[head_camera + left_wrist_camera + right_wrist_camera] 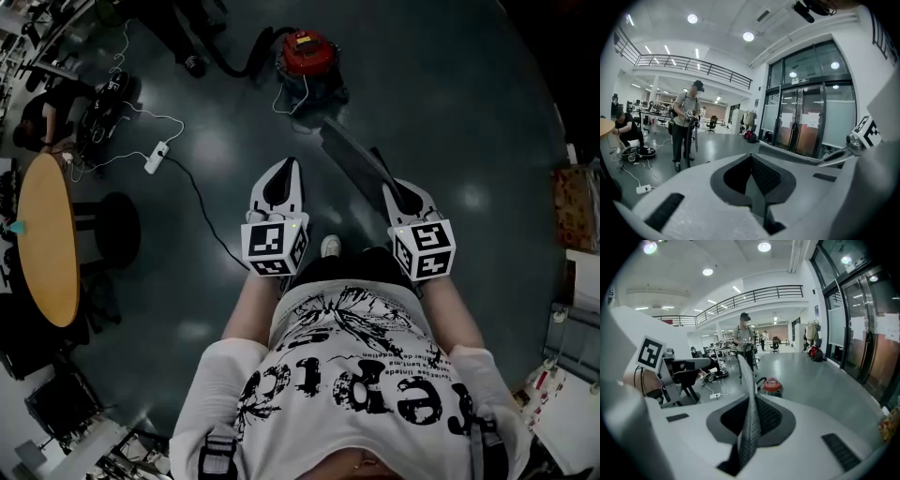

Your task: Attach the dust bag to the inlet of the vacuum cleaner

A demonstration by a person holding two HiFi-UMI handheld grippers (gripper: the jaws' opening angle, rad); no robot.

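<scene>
The right tongs (751, 401) were pinching the dust bag (354, 157) by its near edge. The left tongs (751, 158) were pressed together with nothing between them. The bag hung in the air in front of the person, well apart from the vacuum cleaner (307, 52), which stood on the floor (450, 112) ahead.

The step in hand appeared to be the carry to the cleaner. To do it well:
- Grip the bag firmly during the approach.
- Lower the bag to the level of the inlet.
- Open the left tongs and steady the free end before pressing the bag on.

The inlet itself could not be made out.

The bag's long axis ran from the right tongs toward the cleaner, free end leading. Its flat faces were turned to the sides, so the right gripper view showed it edge-on
</scene>
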